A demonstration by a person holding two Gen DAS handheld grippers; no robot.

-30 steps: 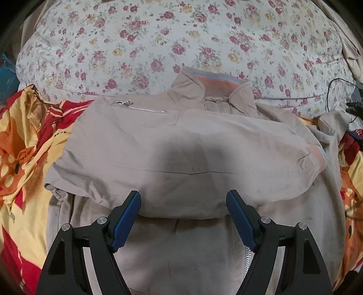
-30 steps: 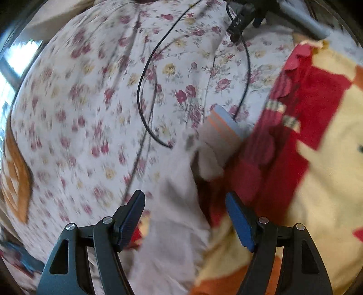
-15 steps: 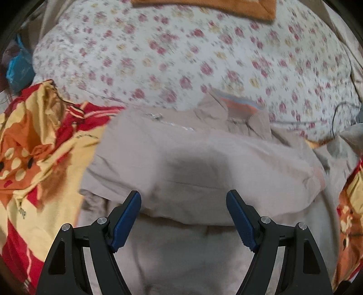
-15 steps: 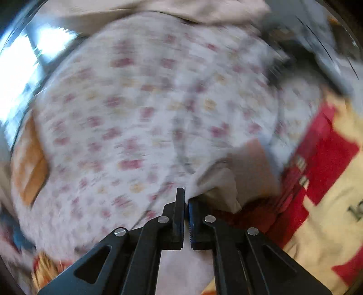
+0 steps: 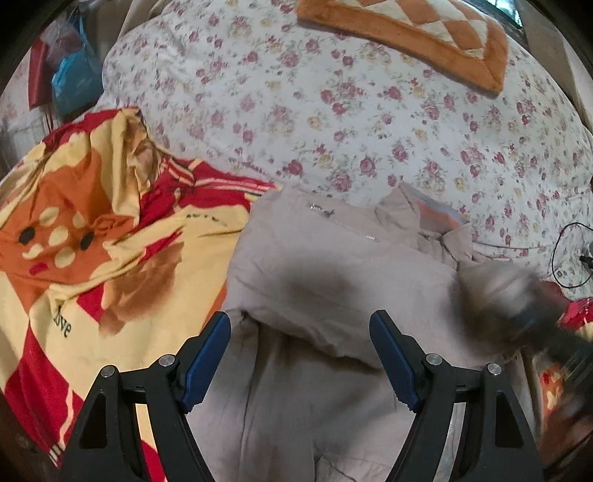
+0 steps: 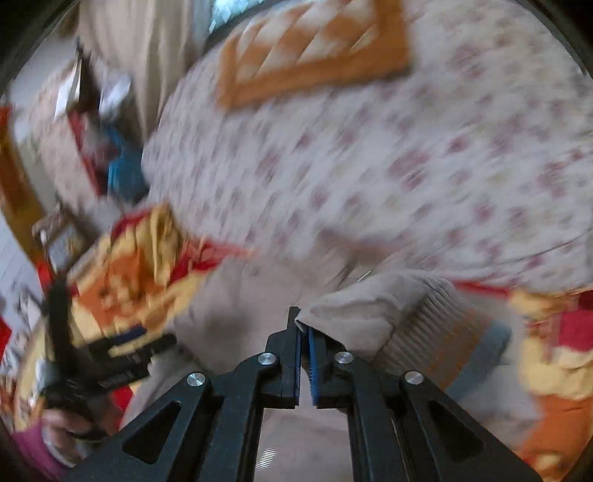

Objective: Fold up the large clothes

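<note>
A beige jacket [image 5: 333, 267] lies on the bed, collar [image 5: 426, 218] at the far side, one sleeve folded across its front. My left gripper [image 5: 300, 356] is open and empty, hovering over the jacket's lower part. My right gripper [image 6: 303, 337] is shut on the jacket's other sleeve [image 6: 370, 315] near its ribbed cuff [image 6: 437, 326] and holds it lifted. The right gripper also shows as a dark blur at the right of the left wrist view [image 5: 533, 311]. The left gripper shows blurred at the left of the right wrist view [image 6: 111, 356].
A red, yellow and orange blanket [image 5: 92, 241] lies left of the jacket. A floral quilt [image 5: 333, 104] lies beyond, with an orange cushion [image 5: 418, 33] on it. A black cable [image 5: 563, 256] lies at the right edge. A blue bag [image 5: 74, 81] is at the far left.
My right gripper shut on the sleeve and swung it left over the jacket. The left gripper drew back and turned left, staying open.
</note>
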